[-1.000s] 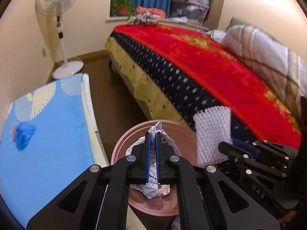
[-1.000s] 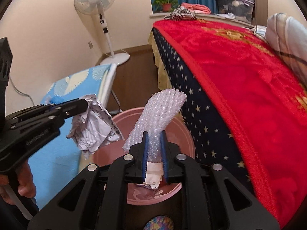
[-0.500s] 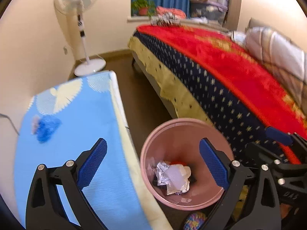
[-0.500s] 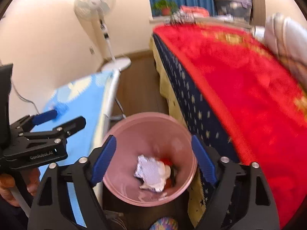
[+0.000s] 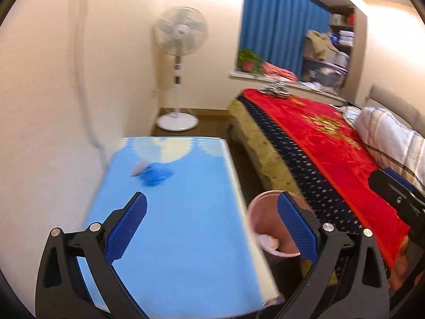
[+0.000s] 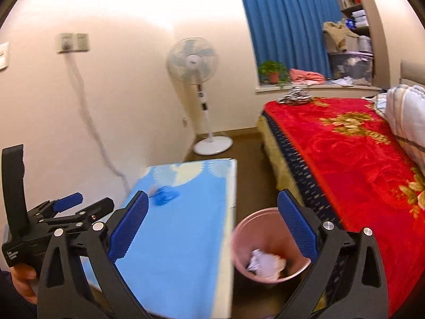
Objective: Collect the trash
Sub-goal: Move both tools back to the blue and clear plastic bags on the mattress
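Pink bin [image 6: 240, 239] holding crumpled white paper [image 6: 265, 263], right tool [image 6: 212, 220] opening, left tool [image 5: 209, 218] wide, both empty

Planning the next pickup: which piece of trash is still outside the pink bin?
The blue crumpled piece on the blue table; the white crumpled paper already lies inside the pink bin.

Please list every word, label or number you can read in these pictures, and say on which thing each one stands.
None can be read.
Left gripper body: white print, too blurred.
Fan hub: mark, too small.
Fan pole: panel, too small.
Shelf boxes: print blurred.
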Demonstrator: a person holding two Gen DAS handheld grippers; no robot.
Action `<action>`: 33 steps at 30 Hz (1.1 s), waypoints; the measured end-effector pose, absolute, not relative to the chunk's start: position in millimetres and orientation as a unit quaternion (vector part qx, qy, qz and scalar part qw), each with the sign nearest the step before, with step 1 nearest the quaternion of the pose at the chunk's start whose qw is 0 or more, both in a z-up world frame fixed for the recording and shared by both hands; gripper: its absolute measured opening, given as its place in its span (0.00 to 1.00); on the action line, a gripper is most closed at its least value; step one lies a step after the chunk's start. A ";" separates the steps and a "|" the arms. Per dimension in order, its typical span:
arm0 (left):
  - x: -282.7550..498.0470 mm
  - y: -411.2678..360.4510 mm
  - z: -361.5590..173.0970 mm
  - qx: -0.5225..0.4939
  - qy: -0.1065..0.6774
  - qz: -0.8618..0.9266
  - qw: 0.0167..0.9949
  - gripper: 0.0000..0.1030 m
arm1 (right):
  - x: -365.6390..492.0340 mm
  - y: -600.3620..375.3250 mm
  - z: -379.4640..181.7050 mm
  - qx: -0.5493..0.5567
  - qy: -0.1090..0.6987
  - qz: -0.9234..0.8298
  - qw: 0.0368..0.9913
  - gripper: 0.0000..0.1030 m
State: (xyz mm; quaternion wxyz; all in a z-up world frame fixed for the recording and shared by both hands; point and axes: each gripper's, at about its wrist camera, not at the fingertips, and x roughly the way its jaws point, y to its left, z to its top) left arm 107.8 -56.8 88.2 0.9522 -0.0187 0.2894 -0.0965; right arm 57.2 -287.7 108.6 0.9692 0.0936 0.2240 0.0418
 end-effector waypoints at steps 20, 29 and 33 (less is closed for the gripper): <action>21.1 57.2 80.2 -0.051 0.282 0.019 0.958 0.92 | 14.0 -165.4 89.7 0.033 0.265 0.120 0.956 0.93; 52.3 64.3 62.3 -0.050 0.296 0.023 0.954 0.92 | 45.9 -149.4 75.9 0.020 0.281 0.111 0.953 0.93; 82.5 74.3 58.7 -0.044 0.295 0.039 0.954 0.92 | 79.3 -142.7 65.6 0.009 0.278 0.097 0.956 0.93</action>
